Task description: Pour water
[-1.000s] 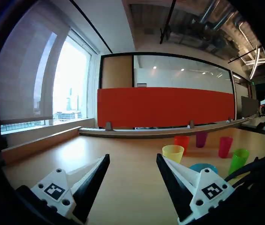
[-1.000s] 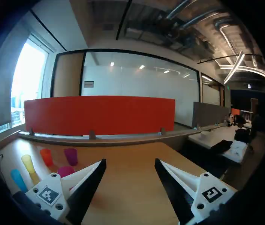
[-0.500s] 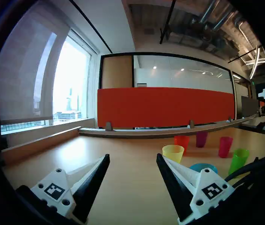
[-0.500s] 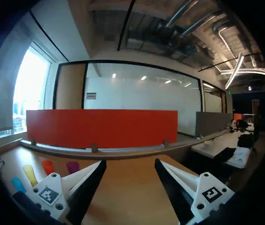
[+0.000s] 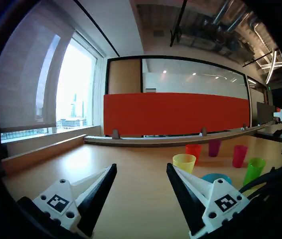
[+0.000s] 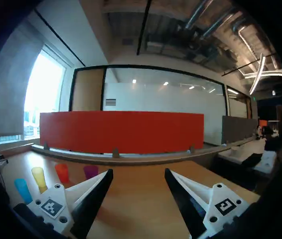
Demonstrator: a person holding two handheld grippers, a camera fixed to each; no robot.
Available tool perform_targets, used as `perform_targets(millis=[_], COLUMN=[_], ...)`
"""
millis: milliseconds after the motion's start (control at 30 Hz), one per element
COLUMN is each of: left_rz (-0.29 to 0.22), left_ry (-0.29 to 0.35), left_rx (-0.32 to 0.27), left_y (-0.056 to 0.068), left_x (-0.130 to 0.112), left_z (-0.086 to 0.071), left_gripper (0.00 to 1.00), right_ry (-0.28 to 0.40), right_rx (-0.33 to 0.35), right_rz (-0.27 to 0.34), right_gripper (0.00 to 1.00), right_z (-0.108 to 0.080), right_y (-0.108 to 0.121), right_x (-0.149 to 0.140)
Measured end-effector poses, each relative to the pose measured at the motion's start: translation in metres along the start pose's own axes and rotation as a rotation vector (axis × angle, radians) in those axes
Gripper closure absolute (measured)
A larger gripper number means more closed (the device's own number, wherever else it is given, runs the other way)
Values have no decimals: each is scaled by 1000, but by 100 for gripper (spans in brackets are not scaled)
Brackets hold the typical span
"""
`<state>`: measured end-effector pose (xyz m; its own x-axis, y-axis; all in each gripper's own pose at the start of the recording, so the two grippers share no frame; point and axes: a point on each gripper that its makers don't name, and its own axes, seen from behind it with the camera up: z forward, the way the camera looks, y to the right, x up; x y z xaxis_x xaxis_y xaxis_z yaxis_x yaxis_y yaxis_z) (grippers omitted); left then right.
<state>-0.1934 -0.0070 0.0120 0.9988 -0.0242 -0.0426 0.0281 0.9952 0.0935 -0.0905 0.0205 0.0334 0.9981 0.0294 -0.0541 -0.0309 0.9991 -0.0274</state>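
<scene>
Several coloured plastic cups stand on the wooden table (image 5: 141, 199). In the left gripper view a yellow cup (image 5: 184, 162), an orange cup (image 5: 193, 151), a purple cup (image 5: 214, 147), a pink cup (image 5: 239, 155), a green cup (image 5: 254, 170) and a blue cup (image 5: 216, 178) sit right of centre. My left gripper (image 5: 141, 169) hangs open over bare table to their left. In the right gripper view a blue cup (image 6: 22, 190), a yellow cup (image 6: 39, 177), an orange cup (image 6: 62, 172) and a purple cup (image 6: 90, 171) stand at the left. My right gripper (image 6: 138, 173) is open and holds nothing.
A red divider panel (image 5: 176, 113) runs along the table's far edge. A bright window (image 5: 71, 93) lies to the left. Black cables (image 5: 264, 181) cross the lower right of the left gripper view. Another desk with dark items (image 6: 252, 159) stands at the right.
The right gripper's view has swung rightward and slightly down, so the cups and red panel sit further right and the pink cup has gone behind the left finger. The left gripper has not moved.
</scene>
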Motion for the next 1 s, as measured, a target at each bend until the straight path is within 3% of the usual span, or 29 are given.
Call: perform_targets(millis=[100,600,1000], left_rz=[0,0,0], left_ry=[0,1,1], left_rx=[0,0,0], left_y=[0,1,1], left_x=[0,-2,-2], left_z=[0,-1,-1], left_gripper=[8,8,8], right_ry=[-1,-1,-14], right_rx=[12,66,82], right_rz=[26,26,20], right_gripper=[0,0,0], right_z=[2,-2,-6], right_y=[1,-9,-13], right_x=[-12,-57,-70])
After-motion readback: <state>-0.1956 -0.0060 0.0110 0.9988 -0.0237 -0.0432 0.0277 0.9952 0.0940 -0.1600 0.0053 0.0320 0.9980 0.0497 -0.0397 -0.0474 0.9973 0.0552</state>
